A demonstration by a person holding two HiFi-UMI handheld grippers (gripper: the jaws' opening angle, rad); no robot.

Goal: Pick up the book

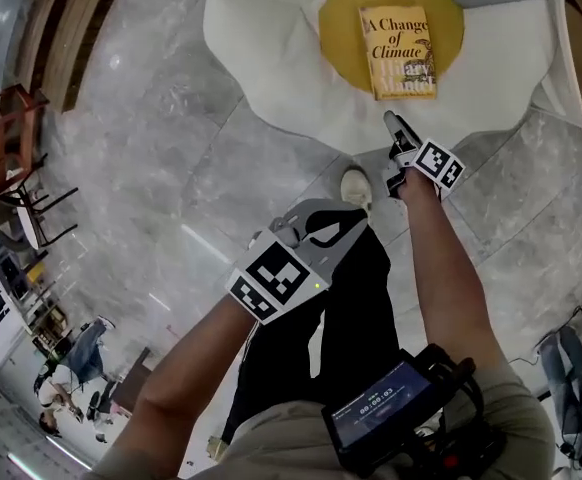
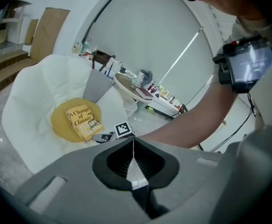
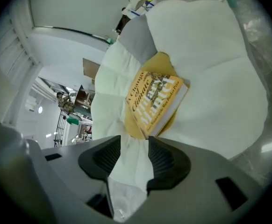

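Note:
A yellow paperback book [image 1: 398, 50] lies flat, cover up, on the yellow round centre of a white egg-shaped cushion [image 1: 271, 58]. My right gripper [image 1: 395, 133] hovers over the cushion's near edge, a short way in front of the book, pointing at it. In the right gripper view its jaws [image 3: 133, 153] stand open with nothing between them, and the book [image 3: 155, 101] is just beyond. My left gripper [image 1: 333, 223] hangs lower and nearer to me, over the floor. In the left gripper view its jaws [image 2: 133, 160] are shut and empty, with the book [image 2: 83, 122] far ahead.
The cushion rests on a grey marble floor [image 1: 151, 168]. A shoe [image 1: 356, 188] stands at the cushion's near edge. A dark chair [image 1: 16, 158] is at the left. A round table [image 2: 136, 90] with small items stands behind the cushion.

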